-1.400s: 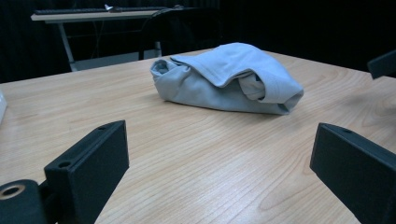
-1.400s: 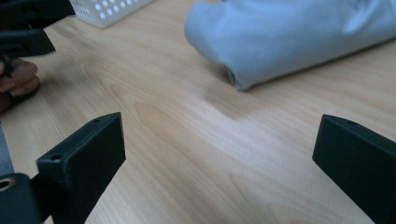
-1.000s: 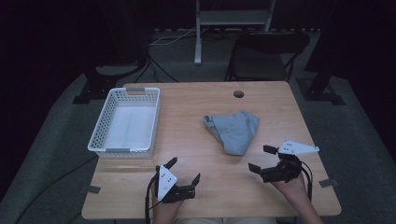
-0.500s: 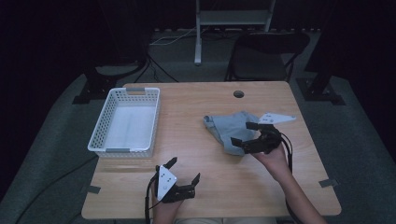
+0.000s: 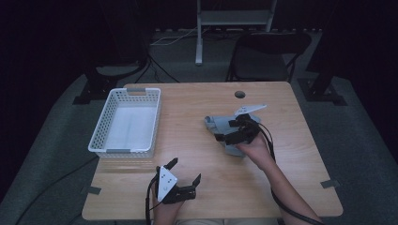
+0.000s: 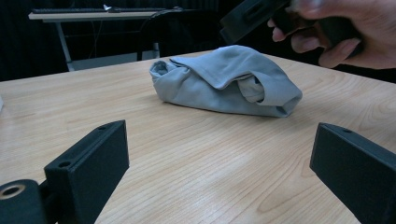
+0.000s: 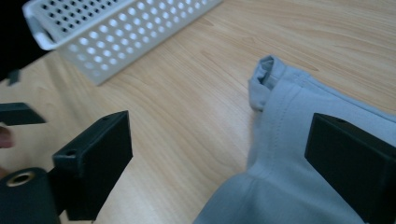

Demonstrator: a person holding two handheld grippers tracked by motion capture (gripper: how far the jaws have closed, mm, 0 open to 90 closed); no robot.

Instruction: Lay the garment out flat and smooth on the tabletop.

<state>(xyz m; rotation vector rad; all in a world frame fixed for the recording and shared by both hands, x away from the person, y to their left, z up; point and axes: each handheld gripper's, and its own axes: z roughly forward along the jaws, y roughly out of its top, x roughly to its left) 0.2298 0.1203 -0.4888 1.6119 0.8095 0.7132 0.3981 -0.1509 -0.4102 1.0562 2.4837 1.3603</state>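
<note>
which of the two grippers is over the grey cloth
The right gripper: its open jaws sit over the grey cloth, while the left gripper rests at the table's near edge.

Even overhead light falls on the tabletop (image 5: 197,140); the surrounding room lies in near darkness. Shadows are soft and short, without glare. In the left gripper view, the grey cloth (image 6: 226,81) beyond the jaws is sharp, while the hand (image 6: 345,28) above it is motion-blurred. In the right gripper view, the white basket (image 7: 116,32) beyond the jaws appears slightly soft.
</note>
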